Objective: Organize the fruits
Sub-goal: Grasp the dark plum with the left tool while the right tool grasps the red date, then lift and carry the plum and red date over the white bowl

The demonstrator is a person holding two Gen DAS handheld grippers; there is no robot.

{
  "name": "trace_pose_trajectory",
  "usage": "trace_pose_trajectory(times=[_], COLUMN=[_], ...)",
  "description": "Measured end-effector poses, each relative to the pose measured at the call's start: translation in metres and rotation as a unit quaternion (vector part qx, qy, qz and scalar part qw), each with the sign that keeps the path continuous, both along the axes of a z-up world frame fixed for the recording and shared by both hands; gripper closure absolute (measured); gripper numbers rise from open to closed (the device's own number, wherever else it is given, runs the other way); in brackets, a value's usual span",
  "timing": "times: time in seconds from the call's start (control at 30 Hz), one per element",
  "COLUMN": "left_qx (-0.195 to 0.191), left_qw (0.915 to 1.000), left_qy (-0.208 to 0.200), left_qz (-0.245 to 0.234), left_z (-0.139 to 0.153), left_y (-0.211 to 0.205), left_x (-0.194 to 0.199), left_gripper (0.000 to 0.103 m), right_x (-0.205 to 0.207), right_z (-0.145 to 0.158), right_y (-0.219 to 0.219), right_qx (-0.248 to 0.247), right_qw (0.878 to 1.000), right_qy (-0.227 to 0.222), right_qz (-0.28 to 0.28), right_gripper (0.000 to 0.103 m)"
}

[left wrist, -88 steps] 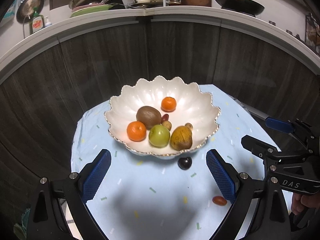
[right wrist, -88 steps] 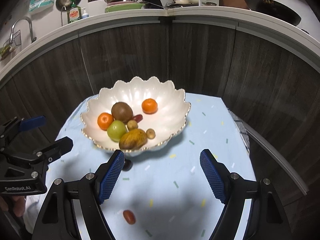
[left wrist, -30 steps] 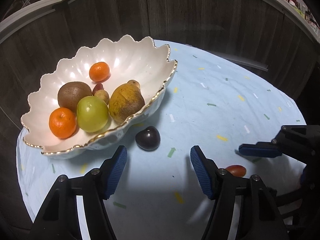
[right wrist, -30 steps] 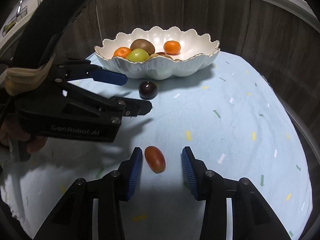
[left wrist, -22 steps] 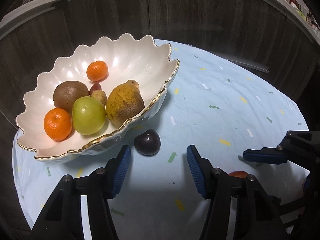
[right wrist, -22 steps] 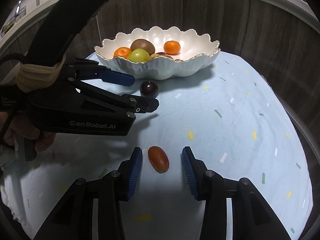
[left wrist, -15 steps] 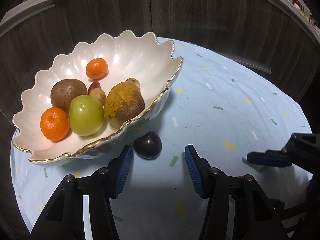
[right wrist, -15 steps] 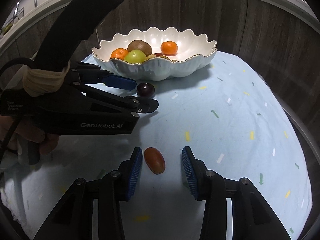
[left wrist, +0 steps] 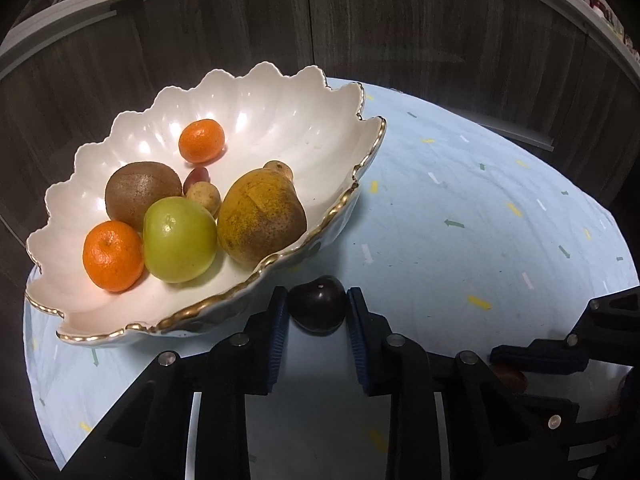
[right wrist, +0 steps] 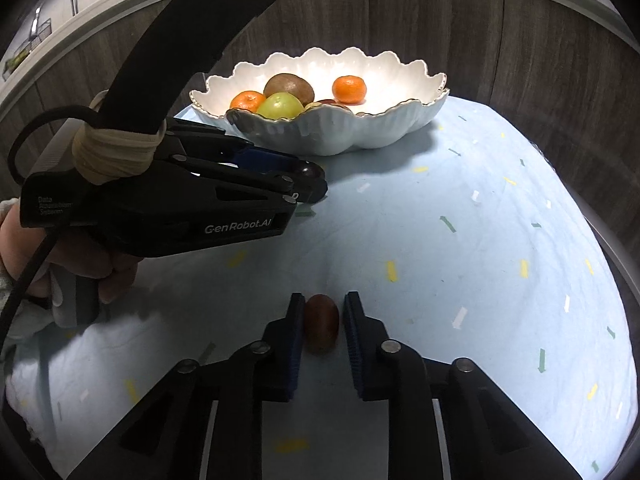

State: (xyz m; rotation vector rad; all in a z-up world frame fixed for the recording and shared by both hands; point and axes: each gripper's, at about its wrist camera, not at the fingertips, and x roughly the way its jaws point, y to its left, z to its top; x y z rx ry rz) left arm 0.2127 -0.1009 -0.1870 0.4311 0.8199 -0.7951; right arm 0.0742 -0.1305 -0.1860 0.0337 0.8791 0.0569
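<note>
My left gripper [left wrist: 318, 308] is shut on a dark purple plum [left wrist: 318, 307] on the blue cloth, just in front of the white scalloped bowl [left wrist: 280, 120]. The bowl holds two tangerines [left wrist: 113, 256], a kiwi [left wrist: 141, 192], a green apple [left wrist: 179, 245], a yellow-brown pear [left wrist: 262, 226] and small fruits. My right gripper [right wrist: 321, 322] has its pads closed against a small oblong red fruit [right wrist: 321, 322] lying on the cloth. In the right wrist view the left gripper [right wrist: 308, 184] shows at the left with the plum [right wrist: 310, 170] at its tips, near the bowl [right wrist: 340, 136].
The round table wears a light blue cloth [right wrist: 480, 260] with confetti marks. Dark wood cabinet panels [left wrist: 400, 20] curve close behind the bowl. The right gripper's tip [left wrist: 540, 356] shows at the lower right of the left wrist view.
Both grippers have closed: the left one moved forward and shut on the plum, the right one shut on the red fruit. The bowl has not moved.
</note>
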Motion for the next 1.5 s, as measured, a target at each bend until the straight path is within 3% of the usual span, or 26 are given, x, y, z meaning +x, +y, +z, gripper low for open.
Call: trace_pose_trajectory(times=[0.77, 1.5], left_qx=[0.003, -0.022], left_qw=[0.9974, 0.9852], left_qy=[-0.005, -0.024], left_qz=[0.072, 0.168], left_z=[0.022, 0.071], left_y=[0.034, 0.069], left_x=[-0.038, -0.075], left_gripper=[0.074, 0.074], right_x=[-0.012, -0.018], right_z=[0.025, 0.073], right_y=[-0.007, -0.011], right_qx=[0.004, 0.009], right_qw=[1.0, 0.997], right_qy=[-0.026, -0.08], right_qz=[-0.002, 0.003], right_gripper=[0.086, 0.086])
